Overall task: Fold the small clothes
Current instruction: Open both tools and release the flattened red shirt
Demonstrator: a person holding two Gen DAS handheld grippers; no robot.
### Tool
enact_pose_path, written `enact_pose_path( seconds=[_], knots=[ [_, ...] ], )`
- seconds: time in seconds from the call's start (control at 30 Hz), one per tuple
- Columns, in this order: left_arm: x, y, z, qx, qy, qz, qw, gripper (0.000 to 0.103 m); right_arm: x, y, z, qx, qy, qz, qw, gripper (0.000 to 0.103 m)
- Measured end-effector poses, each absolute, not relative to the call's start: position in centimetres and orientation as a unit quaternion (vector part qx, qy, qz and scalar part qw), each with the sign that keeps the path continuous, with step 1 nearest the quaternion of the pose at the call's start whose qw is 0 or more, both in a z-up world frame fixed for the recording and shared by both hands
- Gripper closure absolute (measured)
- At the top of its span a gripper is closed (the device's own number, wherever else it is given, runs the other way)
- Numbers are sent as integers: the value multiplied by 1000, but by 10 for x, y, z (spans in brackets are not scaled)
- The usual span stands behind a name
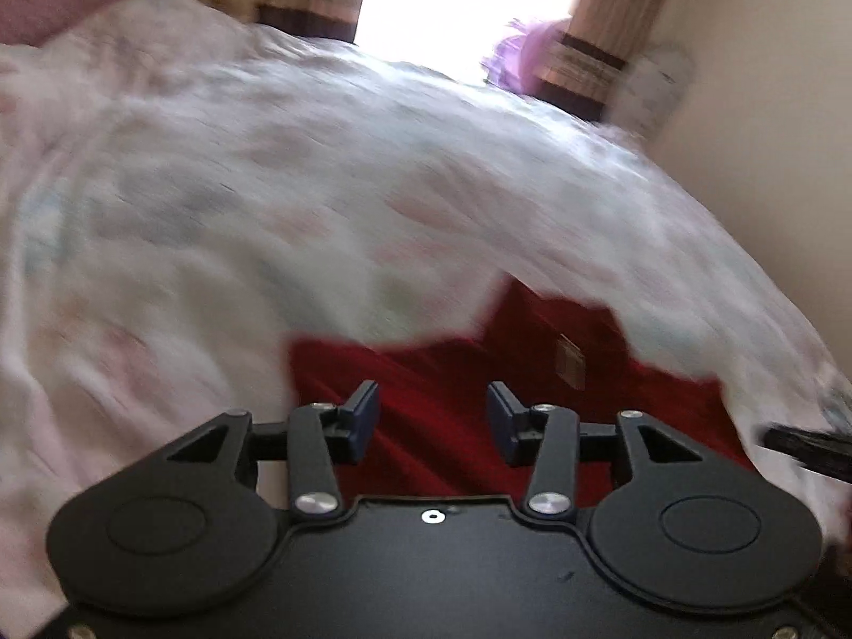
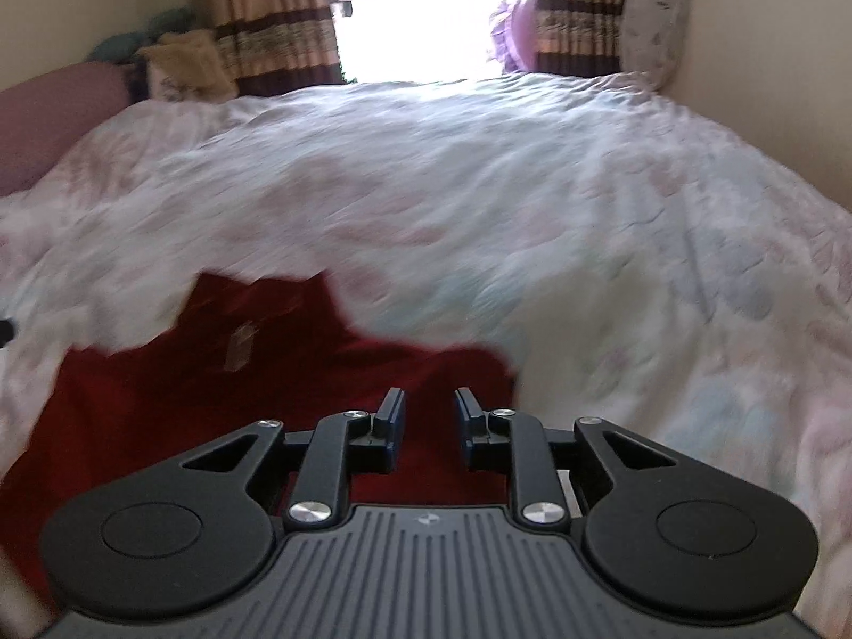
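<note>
Bed (image 2: 532, 170) covered by a pale quilt with a faint pink and blue print; both views blurred.

Far left, at the head end: a pink pillow (image 2: 58, 117), a yellowish cushion (image 2: 186, 66) beside it. Patterned curtains (image 2: 277, 21) flank a bright window (image 2: 436, 16); a purple bundle (image 2: 514, 32) sits at the window's right edge, and a grey printed pillow (image 2: 657, 26) stands against the right wall.

Task item: one dark red garment (image 1: 436, 399) lying on the near part of the quilt, spread fairly flat with creases, a small tan label (image 1: 568, 361) showing on it.

Left gripper (image 1: 432, 420): over the left part of the garment, jaws standing well apart, nothing between the blue pads (image 1: 367, 415); cloth visible in the gap below them. Holds nothing.

Right gripper (image 2: 429, 428): over the garment's right edge, jaws partly open, narrower gap than the left, pads clear of the cloth. Holds nothing.

A dark piece of the right gripper shows at the right edge of the left view.
</note>
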State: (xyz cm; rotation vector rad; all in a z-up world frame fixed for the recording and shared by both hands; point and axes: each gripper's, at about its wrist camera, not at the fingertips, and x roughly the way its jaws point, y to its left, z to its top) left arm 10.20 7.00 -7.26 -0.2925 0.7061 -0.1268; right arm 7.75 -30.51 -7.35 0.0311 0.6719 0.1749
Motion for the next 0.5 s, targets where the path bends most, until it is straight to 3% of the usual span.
enact_pose_path(
  seconds=[0.1,0.2,0.27,0.33,0.5],
  knots=[
    [97,46,-95,-112,369,-94,918,56,60,-282,-86,18,347,110,931,76],
    [107,57,-138,-70,440,-18,895,56,62,-271,-114,1,389,99,916,76],
    [109,80,-162,-104,472,-2,875,53,68,-279,-134,-17,417,73,906,89],
    [104,99,-159,-158,464,-6,872,53,70,-299,-137,23,424,69,903,97],
    [99,88,-128,-102,455,9,885,56,68,-329,-122,97,417,54,902,95]
  ],
)
